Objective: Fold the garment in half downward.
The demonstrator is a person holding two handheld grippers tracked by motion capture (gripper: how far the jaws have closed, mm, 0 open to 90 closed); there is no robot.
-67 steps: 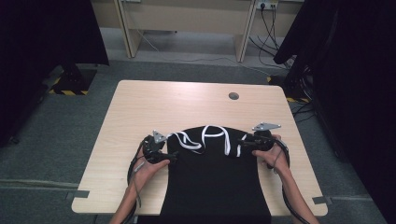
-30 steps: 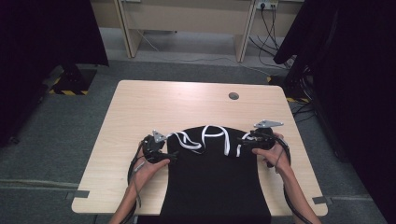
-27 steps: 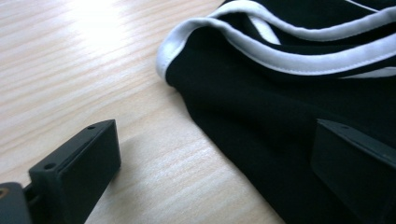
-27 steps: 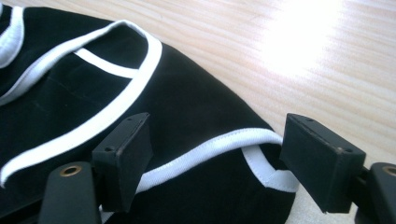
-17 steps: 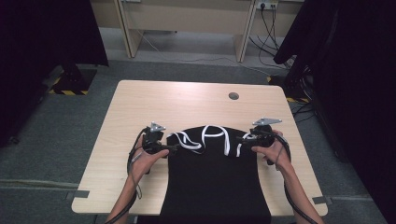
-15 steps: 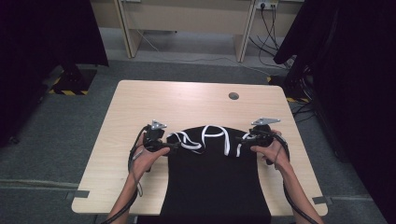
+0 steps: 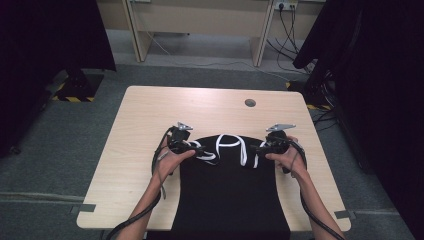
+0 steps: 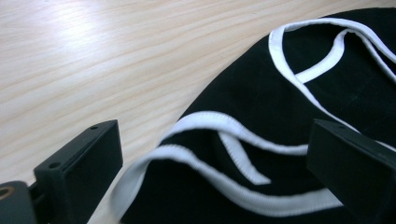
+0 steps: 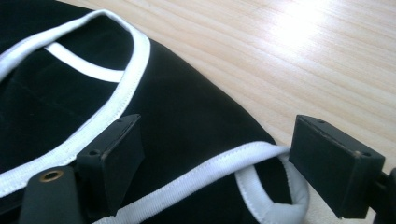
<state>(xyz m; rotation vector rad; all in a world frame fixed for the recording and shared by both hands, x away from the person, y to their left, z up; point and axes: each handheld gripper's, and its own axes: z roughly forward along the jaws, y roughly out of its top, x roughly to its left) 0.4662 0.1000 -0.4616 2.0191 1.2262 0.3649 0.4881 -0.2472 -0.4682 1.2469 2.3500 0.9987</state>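
Note:
A black sleeveless top point(image 7: 227, 190) with white trim lies on the wooden table point(image 7: 150, 115), its lower part hanging over the near edge. My left gripper point(image 7: 199, 148) is at its left shoulder and my right gripper point(image 7: 256, 148) at its right shoulder. In the left gripper view the left gripper point(image 8: 215, 177) is open, jaws wide apart on either side of the white-trimmed armhole point(image 8: 210, 154). The right gripper view shows my right gripper point(image 9: 224, 163) open too, with a white trim strap point(image 9: 261, 186) and black cloth point(image 9: 187, 112) between its jaws.
A round cable hole point(image 7: 250, 102) sits near the table's far edge. Bare wood lies to the left, right and beyond the top. Behind the table stands a light desk point(image 7: 200, 20) with cables, and dark curtains point(image 7: 380, 75) hang at both sides.
Both hands have moved a little away from the person, up to the top's shoulders. The left gripper has also shifted right, toward the garment. The top itself has hardly moved.

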